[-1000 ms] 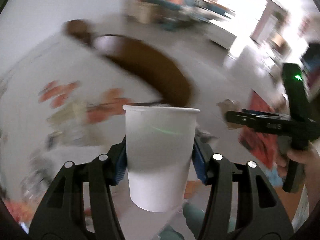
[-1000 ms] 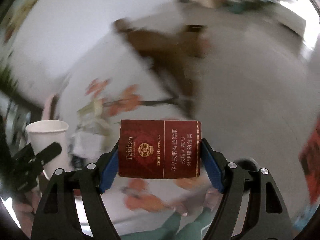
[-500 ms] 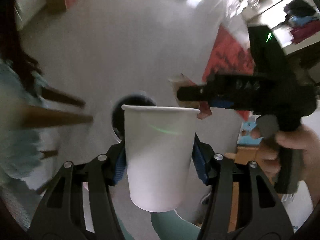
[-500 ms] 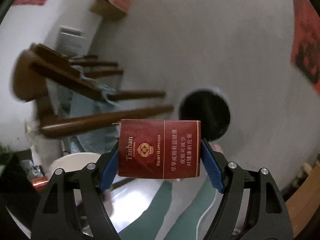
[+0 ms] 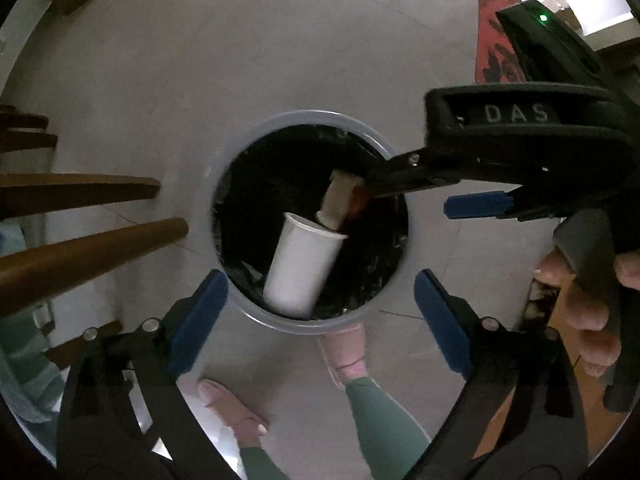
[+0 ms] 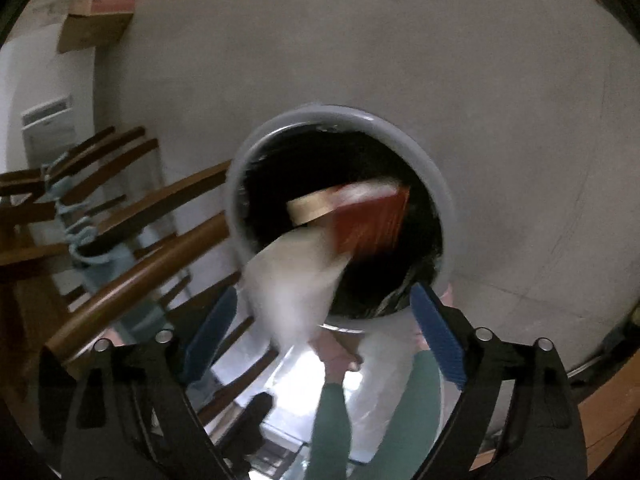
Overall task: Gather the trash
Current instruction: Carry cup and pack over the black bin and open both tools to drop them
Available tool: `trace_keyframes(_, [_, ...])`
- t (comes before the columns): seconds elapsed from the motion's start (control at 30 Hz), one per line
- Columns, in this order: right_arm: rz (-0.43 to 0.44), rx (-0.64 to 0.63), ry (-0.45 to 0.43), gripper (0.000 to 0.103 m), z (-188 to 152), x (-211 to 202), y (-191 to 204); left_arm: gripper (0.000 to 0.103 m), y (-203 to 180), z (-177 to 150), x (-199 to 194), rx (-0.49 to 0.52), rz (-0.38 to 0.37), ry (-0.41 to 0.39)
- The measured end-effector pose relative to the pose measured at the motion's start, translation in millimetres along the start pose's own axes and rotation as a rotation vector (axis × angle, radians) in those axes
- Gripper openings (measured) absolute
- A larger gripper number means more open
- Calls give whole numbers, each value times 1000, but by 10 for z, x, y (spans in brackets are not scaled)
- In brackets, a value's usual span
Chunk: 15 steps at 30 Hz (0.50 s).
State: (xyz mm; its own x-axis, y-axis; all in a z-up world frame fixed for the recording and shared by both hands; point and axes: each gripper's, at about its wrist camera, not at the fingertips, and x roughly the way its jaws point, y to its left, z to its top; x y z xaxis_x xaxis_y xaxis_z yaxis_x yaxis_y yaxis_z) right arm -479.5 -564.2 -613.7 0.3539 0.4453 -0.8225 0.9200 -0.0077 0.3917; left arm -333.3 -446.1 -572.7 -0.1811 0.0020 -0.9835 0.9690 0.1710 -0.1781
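Trash over the bin: a white paper cup (image 5: pixel 301 266) and a red cigarette pack (image 6: pixel 362 216) hang loose in the mouth of the round bin (image 5: pixel 244 312).

In the left wrist view the bin sits at the centre of the frame on the grey floor (image 5: pixel 200 60), its inside black. The cup lies tilted at the lower middle of the opening, and the pack shows just above it. The left gripper (image 5: pixel 316 312) has its jaws opening, blue pads well apart, with nothing pressed between them. The right gripper (image 6: pixel 324 320) is opening too and grips nothing; its view shows the cup and pack blurred. Brown chair legs (image 5: pixel 80 256) reach in from the left edge.
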Motion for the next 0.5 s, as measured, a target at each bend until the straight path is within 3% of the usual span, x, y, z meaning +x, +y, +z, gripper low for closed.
trace_keyframes(0.1, [-4, 6, -6, 88, -56, -103, -15, 92, 61, -48, -135, 1, 2, -4])
trace_keyframes(0.27, [7, -59, -80, 88, -294, -691, 172, 92, -91, -196, -812, -32, -23, -59])
trace_keyframes(0.37, [16, -159, -140, 88, -556, -1317, 408, 92, -221, -297, -1598, -78, -50, -145])
trace_keyframes(0.5, [-21, -381, -224, 88, -1064, -2243, 985, 92, -346, -462, -2739, -126, -101, -273])
